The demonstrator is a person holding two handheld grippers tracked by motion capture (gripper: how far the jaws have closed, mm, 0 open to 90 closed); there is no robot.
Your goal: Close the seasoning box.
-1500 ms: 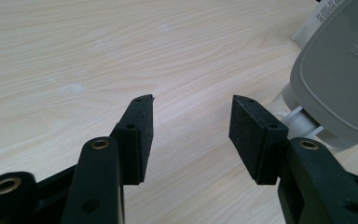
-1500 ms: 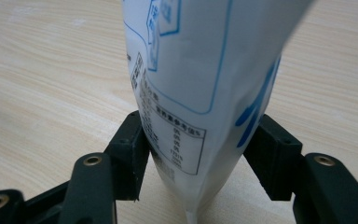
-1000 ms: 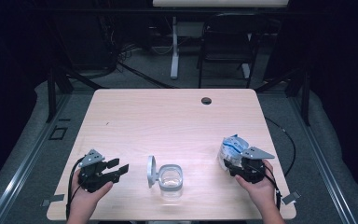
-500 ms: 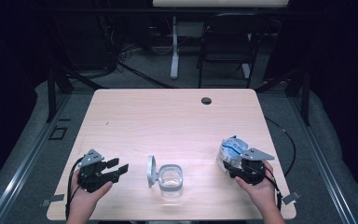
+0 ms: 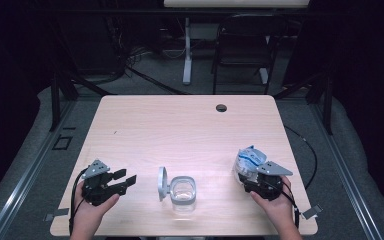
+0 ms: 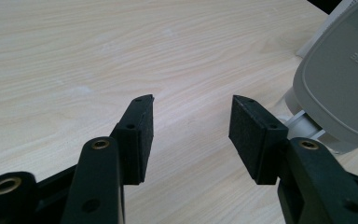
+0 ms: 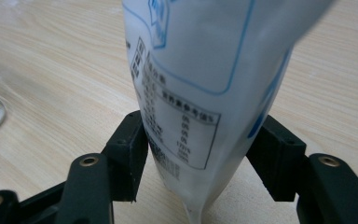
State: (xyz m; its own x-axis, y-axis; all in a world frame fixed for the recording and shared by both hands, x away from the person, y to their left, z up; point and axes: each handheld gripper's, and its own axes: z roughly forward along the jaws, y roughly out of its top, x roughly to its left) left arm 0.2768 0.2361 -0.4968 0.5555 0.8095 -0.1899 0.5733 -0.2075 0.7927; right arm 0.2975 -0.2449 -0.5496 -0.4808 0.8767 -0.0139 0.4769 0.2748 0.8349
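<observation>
A: Step in hand?

B: Looks like getting the pouch (image 5: 249, 161) ready for the box (image 5: 184, 192). Standing upright at the table's (image 5: 180, 130) right near edge, between the jaws of the right gripper (image 5: 247, 175).

A: Pinched, or let go?

B: Pinched, but only lightly. Jaws just been opening, spread wide, pads seemingly touching both flanks of the pouch (image 7: 200, 70) low down, close to its narrow bottom end. Hard to call it a firm hold.

A: And the left gripper (image 5: 125, 181)?

B: Spread, nothing between the jaws. Resting at the near left, pointed toward the box, just short of the lid (image 6: 340, 84).

A: Box ready?

B: Open, lid (image 5: 162, 183) hinged up on its left side. Clear, apparently nothing inside. Well apart from the pouch.

A: Next move, then?

B: Probably either a firmer squeeze or a fresh grip before any lift; otherwise risk of slipping or sagging. Then across to the left, over the open box. Left gripper likely needed to steady the box or lid.
</observation>
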